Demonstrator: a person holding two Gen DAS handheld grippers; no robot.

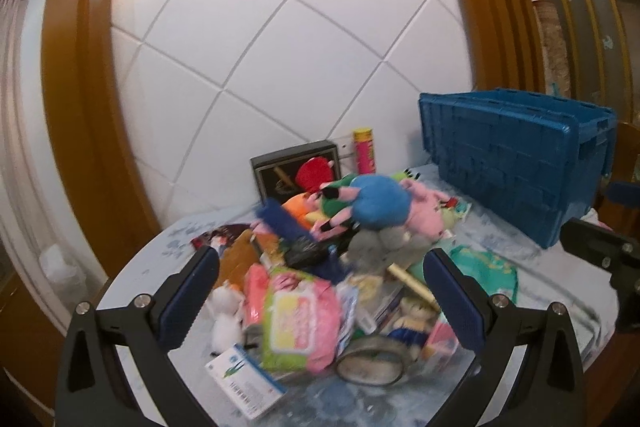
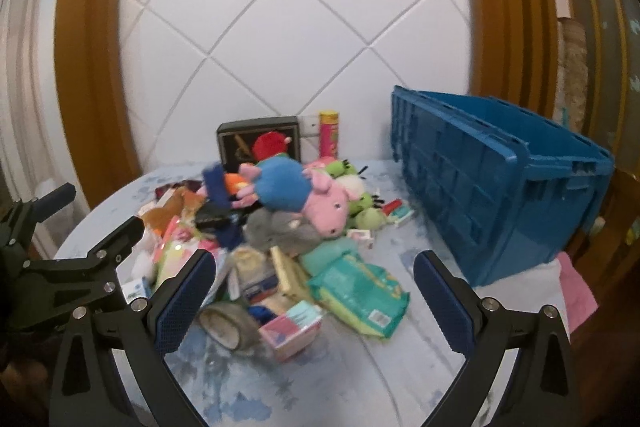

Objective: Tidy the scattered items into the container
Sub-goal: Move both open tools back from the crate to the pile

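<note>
The pile of toys and packs (image 2: pixel 280 227) sits in a heap on the blue-patterned table (image 2: pixel 360 367). I use the blue crate (image 2: pixel 500 187) as the landmark. The pile lies to the left of the crate, near it but not touching. What is inside the crate is hidden in both views.

On top of the pile lies a pink pig plush in a blue shirt (image 2: pixel 296 191). Its long side runs across, with its head pointing toward the crate and a bit toward the cameras. Under it is a grey plush (image 2: pixel 276 231). On the crate side of the pile sits a green pack (image 2: pixel 360 287), nearest the crate. On the far side from the crate sits a pink wipes pack (image 1: pixel 300 319). A roll of tape (image 2: pixel 230 325) lies at the near edge.

The right gripper (image 2: pixel 314 303) has its jaws spread wide with nothing in them. It is on the crate side, so it is closer to the green pack and the crate. The left gripper (image 1: pixel 320 299) is also spread wide and holds nothing. It faces the wipes pack, on the side away from the crate.

Many things lie outside the crate, so I judge there is tidying left.
</note>
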